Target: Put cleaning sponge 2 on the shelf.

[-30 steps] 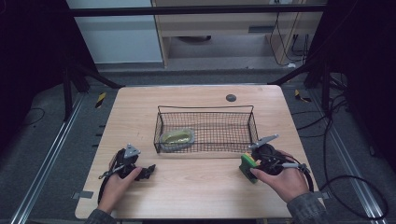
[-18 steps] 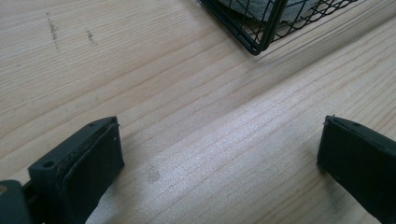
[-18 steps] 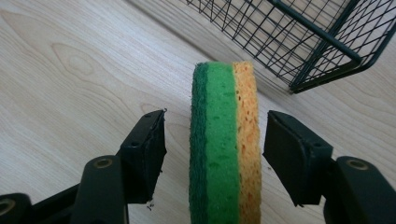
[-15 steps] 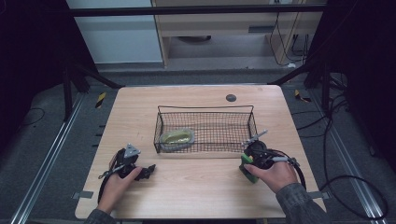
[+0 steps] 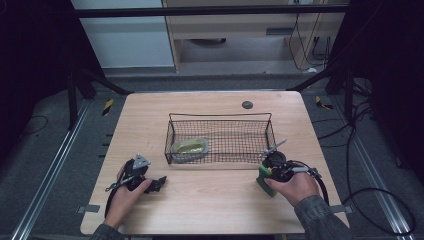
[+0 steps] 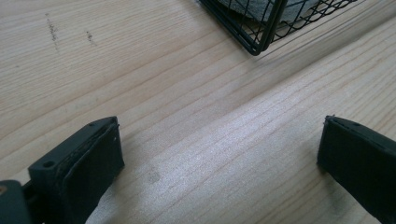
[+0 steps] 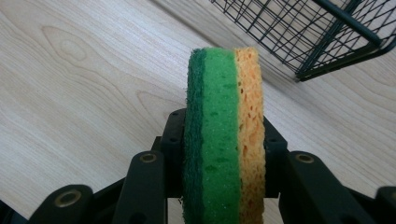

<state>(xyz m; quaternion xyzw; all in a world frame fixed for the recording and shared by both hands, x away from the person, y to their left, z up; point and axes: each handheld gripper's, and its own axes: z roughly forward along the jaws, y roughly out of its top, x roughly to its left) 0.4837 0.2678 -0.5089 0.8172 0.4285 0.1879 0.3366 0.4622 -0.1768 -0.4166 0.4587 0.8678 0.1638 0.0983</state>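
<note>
Two jaws of the right gripper [image 7: 224, 154] have just been closing and are now pinching the green-and-yellow sponge [image 7: 225, 130] beside the wire basket [image 5: 220, 137]; lift it clear of the rim. The left gripper [image 6: 219, 163] is resting, jaws spread, on the worktop [image 5: 210, 200].

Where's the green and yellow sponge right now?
The sponge is clamped on edge in the right gripper, at the table's near right in the high view, just outside the wire basket's right front corner.

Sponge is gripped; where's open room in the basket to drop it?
The wire basket is bare from its middle to its right end, nearest the right gripper holding the sponge. Its left end is crowded by the pouch.
</note>
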